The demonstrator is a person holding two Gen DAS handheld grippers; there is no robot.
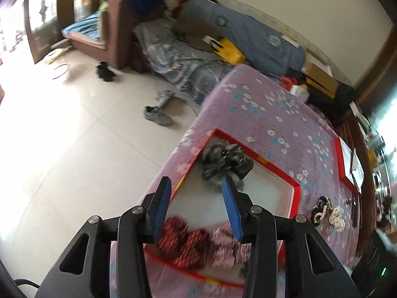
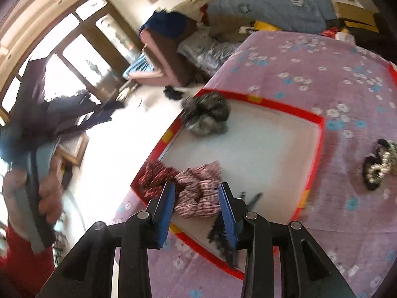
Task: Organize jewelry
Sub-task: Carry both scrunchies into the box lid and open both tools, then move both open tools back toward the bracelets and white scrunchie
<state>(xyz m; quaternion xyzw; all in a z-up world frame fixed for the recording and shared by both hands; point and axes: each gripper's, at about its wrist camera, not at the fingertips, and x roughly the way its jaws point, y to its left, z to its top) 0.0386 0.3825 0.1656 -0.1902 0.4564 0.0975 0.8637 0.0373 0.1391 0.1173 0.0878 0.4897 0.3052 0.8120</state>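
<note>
Two claws in view, one per camera. Left claw (image 1: 197, 186): blue pads apart at a middling gap, nothing between them, hanging above the tray. Right claw (image 2: 197, 191): same middling gap, nothing pinched; striped scrunchie shows through the gap but the pads do not touch it.

Surface: desk (image 1: 285, 114) covered with a purple flowered cloth.

Trays: 2. Red-rimmed tray (image 1: 253, 152) with white floor at the left edge of the desk; a second red-rimmed tray (image 1: 343, 164) far right, only partly seen.

Inside the near tray, scrunchies counted: 3.
- 1 grey-black scrunchie (image 1: 227, 165) in the far left corner.
- 1 dark red scrunchie (image 2: 155, 176) with small white marks at the near left corner.
- 1 pink-and-white striped scrunchie (image 2: 198, 193) just right of the red one, touching it.
Also in the tray: 1 dark hair clip (image 2: 250, 198) near the right claw's right pad, and 1 dark fringed piece (image 2: 223, 241) at the near rim; type unclear, blurred.

Outside the tray, on the cloth to the right: one small heap (image 1: 327, 211) of pearl beads, a black band and a cream piece; number of items in it cannot be counted.

Right wrist view also shows a hand (image 2: 47, 193) gripping the other tool's handle, at far left, off the desk.
</note>
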